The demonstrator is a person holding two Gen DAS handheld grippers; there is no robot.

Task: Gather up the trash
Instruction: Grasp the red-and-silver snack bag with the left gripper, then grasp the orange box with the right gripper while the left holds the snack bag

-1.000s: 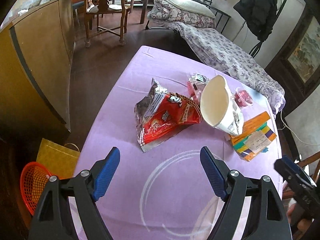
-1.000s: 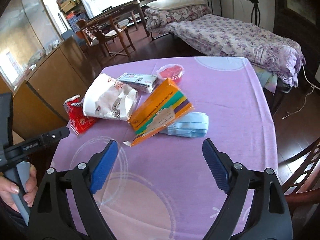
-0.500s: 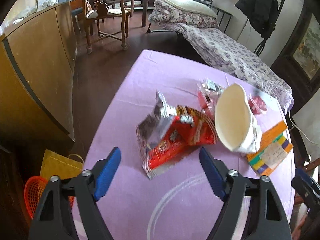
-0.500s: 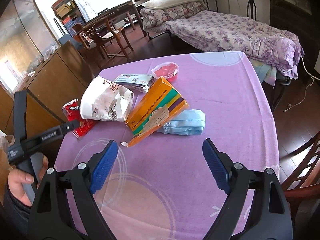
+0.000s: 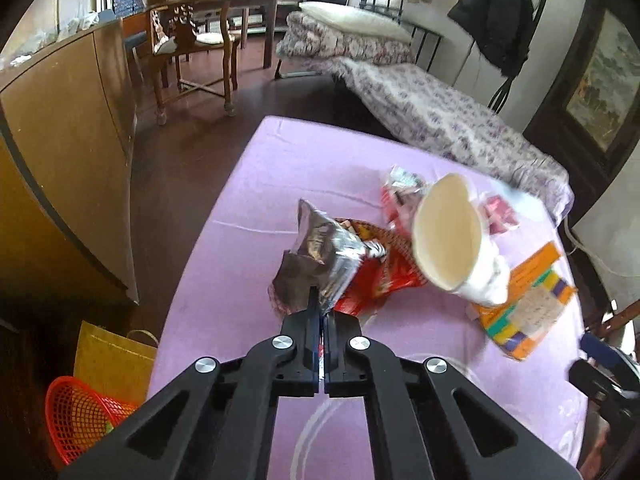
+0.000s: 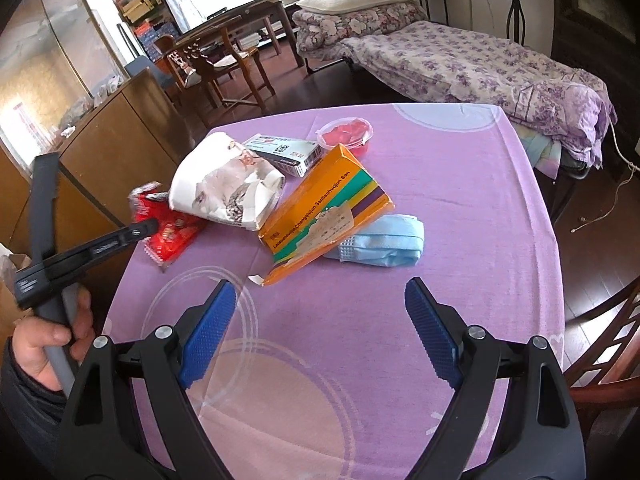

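Left gripper [image 5: 321, 312] jaws, just closing, now clench the wrapper [image 5: 320, 264] near the table's [image 5: 240, 208] left edge; first trash secured, right gripper [image 6: 320, 336] gaping.

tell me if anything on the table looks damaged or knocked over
The white paper cup lies tipped on its side with a crumpled base, resting on the torn-open red snack wrapper. The orange box sits askew over the blue face mask.
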